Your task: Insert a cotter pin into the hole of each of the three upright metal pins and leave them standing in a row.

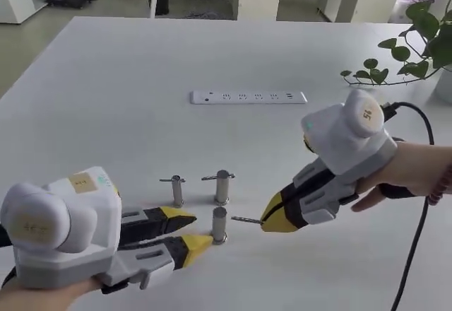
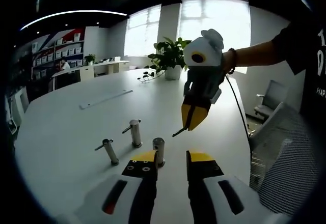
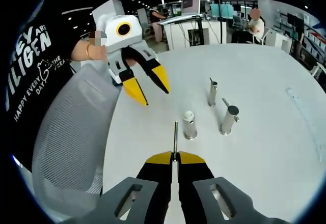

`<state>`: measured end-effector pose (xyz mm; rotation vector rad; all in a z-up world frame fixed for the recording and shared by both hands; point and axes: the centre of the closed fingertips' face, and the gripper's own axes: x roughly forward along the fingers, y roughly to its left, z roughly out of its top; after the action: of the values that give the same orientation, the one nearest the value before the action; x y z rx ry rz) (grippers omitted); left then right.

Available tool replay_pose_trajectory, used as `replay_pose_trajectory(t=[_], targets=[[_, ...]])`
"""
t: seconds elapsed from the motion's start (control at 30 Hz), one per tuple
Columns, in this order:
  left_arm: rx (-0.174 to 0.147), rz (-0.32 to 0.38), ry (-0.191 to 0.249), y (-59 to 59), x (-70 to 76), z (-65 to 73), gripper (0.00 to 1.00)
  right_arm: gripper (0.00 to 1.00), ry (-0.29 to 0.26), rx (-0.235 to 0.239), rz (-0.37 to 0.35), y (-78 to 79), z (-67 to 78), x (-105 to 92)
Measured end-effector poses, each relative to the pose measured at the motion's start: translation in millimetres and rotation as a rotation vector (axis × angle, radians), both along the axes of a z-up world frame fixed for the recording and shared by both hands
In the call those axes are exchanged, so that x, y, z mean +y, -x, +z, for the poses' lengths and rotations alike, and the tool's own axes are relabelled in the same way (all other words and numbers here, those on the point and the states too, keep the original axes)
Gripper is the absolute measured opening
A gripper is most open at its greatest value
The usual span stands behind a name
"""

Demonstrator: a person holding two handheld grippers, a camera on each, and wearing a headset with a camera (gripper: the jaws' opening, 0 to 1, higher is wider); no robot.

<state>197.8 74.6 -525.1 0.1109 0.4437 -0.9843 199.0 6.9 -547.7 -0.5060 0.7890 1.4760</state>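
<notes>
One cotter pin (image 1: 246,220) is left to fit. The back-left pin (image 1: 177,191) and back-right pin (image 1: 223,186) already have theirs through the head, while the front pin (image 1: 219,225) is bare. All three stand upright on the white table (image 1: 141,78).

R gripper (image 1: 267,224) is clamped tight on the cotter pin's tail. It holds the pin roughly level, w/ the free end aimed at the front pin's upper part, close but not touching.

L gripper (image 1: 192,229) has its jaws moderately spread, w/ the front pin between the tips, low down. Can't tell if either jaw touches it.

How I'd do this step:
- Close L on the pin's lower body first so it can't tip or spin, staying clear of the top.
- The hole's direction isn't readable here, so check it in the right gripper view and line up the cotter pin's axis w/ it before pushing.
- Push straight and slow w/ no side load; a skewed push prob. topples the pin.
- Release only once it's through.
</notes>
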Motion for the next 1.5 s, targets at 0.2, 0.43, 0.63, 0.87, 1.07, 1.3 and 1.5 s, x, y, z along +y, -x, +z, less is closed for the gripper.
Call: replay_pose_trajectory(t=[0.2, 0.43, 0.63, 0.87, 1.07, 1.3, 1.5], targets=[[-0.012, 0.032, -0.028, -9.3, -2.5, -10.8, 0.23, 0.0, 0.046, -0.019, 0.005, -8.5, -7.7, -4.8], [0.003, 0.073, -0.06, -18.7, -5.2, -29.4, 0.23, 0.0, 0.072, -0.038, 0.025, -16.2, -11.5, -3.7], [-0.005, 0.11, -0.064, -27.1, -6.9, -35.8, 0.22, 0.0, 0.081, -0.039, 0.044, -20.7, -15.7, -2.8], [-0.015, 0.116, -0.062, -32.2, -11.1, -38.5, 0.19, 0.0, 0.085, -0.033, 0.056, -22.5, -16.3, 0.7], [-0.016, 0.113, -0.069, -33.6, -17.5, -42.5, 0.19, 0.0, 0.082, -0.03, 0.077, -22.2, -15.3, 4.4], [-0.015, 0.121, -0.083, -35.7, -23.2, -48.7, 0.2, 0.0, 0.086, -0.029, 0.097, -22.1, -16.1, 4.3], [0.0, 0.134, -0.07, -38.2, -26.1, -50.5, 0.17, 0.0, 0.085, -0.033, 0.101, -22.5, -16.3, 4.9]])
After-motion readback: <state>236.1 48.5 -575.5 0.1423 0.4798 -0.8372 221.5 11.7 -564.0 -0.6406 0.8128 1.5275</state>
